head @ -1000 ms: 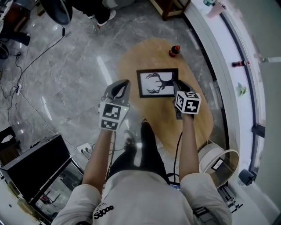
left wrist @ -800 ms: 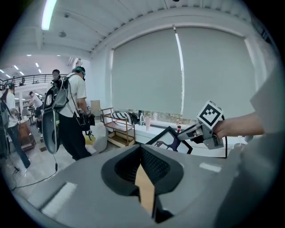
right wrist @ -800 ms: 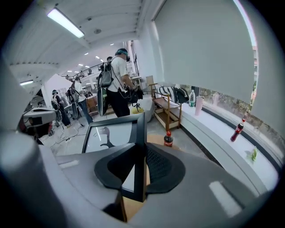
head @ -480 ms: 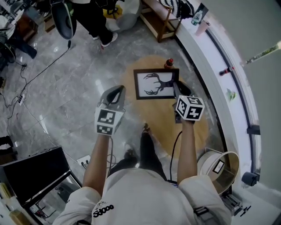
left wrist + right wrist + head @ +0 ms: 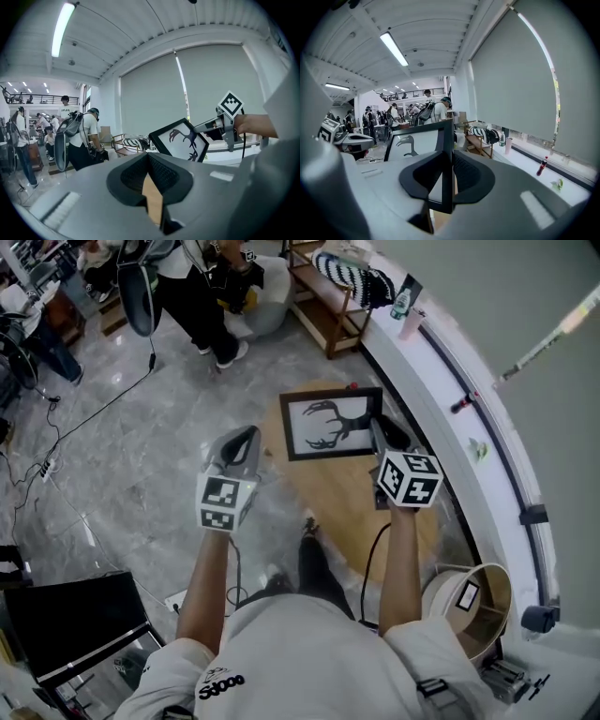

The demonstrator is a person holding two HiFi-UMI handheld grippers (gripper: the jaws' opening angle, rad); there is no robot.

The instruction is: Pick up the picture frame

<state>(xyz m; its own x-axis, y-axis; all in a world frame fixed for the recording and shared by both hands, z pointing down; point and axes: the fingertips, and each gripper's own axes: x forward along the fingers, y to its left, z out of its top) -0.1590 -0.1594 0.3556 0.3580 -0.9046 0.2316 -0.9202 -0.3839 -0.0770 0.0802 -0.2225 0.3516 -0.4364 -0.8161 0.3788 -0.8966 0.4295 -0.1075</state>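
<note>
Picture frame: The picture frame (image 5: 330, 424) with the deer-horn drawing is up in the air, over the far part of the round wooden bench (image 5: 375, 521). It does not touch the bench.
How it sits: The drawing faces up toward us, and the frame tips a little.
Right claw: Our right claw (image 5: 379, 430) holds the frame by its right edge. In the right gripper view, the thin black edge stands between the two pads and both pads press on it.
Left claw: Our left claw (image 5: 244, 439) is to the left of the frame, apart from it. Its two sides are closed together with nothing in them.
Done: We think the grab is done and the frame is lifted.
Left to do: Not much, we think. We only need to keep it steady. It hangs from one edge, so it could tip or slip if the pinch gets loose.
Around: The shiny grey floor (image 5: 141, 456) is on the left, and people stand at the far left.
</note>
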